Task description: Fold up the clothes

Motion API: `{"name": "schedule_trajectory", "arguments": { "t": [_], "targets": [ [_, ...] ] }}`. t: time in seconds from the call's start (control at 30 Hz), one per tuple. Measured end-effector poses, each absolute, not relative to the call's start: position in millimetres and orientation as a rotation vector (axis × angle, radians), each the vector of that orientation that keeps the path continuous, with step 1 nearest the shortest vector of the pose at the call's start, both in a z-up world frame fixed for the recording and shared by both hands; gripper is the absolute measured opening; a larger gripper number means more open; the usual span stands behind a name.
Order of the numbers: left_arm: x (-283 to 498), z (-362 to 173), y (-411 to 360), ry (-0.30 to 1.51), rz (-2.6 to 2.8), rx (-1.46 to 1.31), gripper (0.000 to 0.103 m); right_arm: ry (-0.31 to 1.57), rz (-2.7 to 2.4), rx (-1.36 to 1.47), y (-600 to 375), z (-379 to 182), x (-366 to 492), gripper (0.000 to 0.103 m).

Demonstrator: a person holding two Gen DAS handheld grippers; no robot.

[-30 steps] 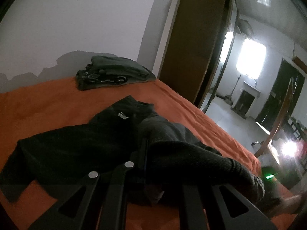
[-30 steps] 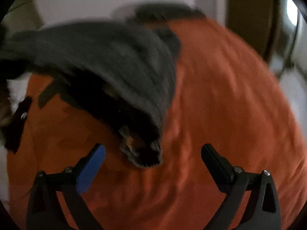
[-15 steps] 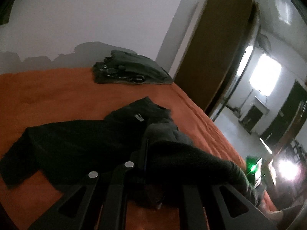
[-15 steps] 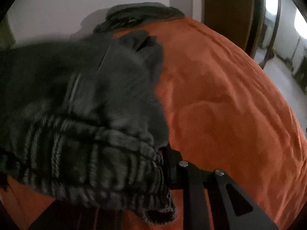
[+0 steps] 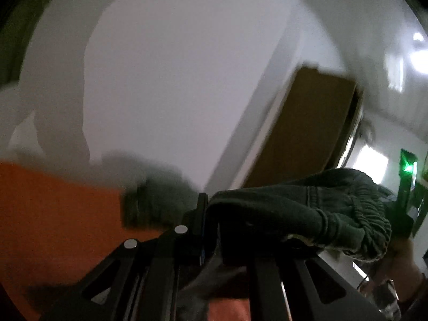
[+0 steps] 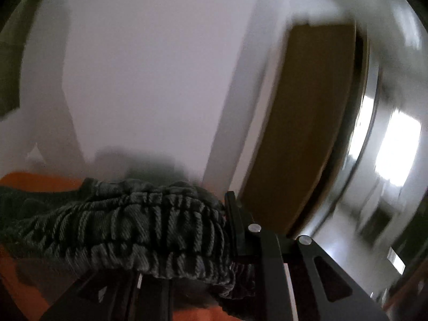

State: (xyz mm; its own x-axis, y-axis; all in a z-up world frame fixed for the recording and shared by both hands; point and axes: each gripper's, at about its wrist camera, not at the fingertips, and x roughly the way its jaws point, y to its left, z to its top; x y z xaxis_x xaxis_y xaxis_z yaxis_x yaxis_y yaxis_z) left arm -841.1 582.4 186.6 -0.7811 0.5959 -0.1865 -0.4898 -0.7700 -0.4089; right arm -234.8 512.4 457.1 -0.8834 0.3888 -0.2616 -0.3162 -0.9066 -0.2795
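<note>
Both grippers hold the dark sweater by its ribbed hem, and both cameras look across at the wall rather than down at the bed, which suggests the garment is being raised so it can hang straight before a fold. Gripping the hem at two spots lets the cloth spread between the hands instead of bunching.

On the left gripper [image 5: 211, 224], the jaws are almost fully together, pinching a thin edge of the sweater [image 5: 299, 208], whose cuffed hem drapes over the right-hand finger. On the right gripper [image 6: 214, 230], the jaws have just been closing, and the thick ribbed band of the sweater [image 6: 139, 224] is now clamped between them, heaped over the left-hand finger and hiding it.

Below and behind lies the orange bedcover [image 5: 53, 214], with a blurred pile of folded clothes [image 5: 157, 200] against the wall. How much of the sweater still touches the bed I cannot tell.
</note>
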Motion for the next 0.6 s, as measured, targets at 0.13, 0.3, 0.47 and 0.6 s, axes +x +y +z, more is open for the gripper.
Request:
{"name": "schedule_trajectory", "arguments": {
  "t": [0.13, 0.3, 0.47, 0.6],
  "targets": [
    [-819.1, 235.4, 539.3, -0.458, 2.488, -0.329, 0.008, -0.470, 2.758, -0.239, 471.4, 544.6, -201.9, 0.016],
    [-806.2, 202.0, 496.0, -0.411, 2.531, -0.378, 0.009, -0.600, 2.869, -0.376, 429.9, 523.3, -166.8, 0.016],
    [-817.3, 59.3, 468.2, -0.325, 2.585, -0.660, 0.010, -0.586, 2.976, -0.734, 402.6, 397.3, -166.8, 0.016],
    [-810.6, -70.2, 436.4, -0.303, 2.573, -0.909, 0.010, -0.532, 2.991, -1.049, 383.2, 264.9, -178.6, 0.016]
  ]
}}
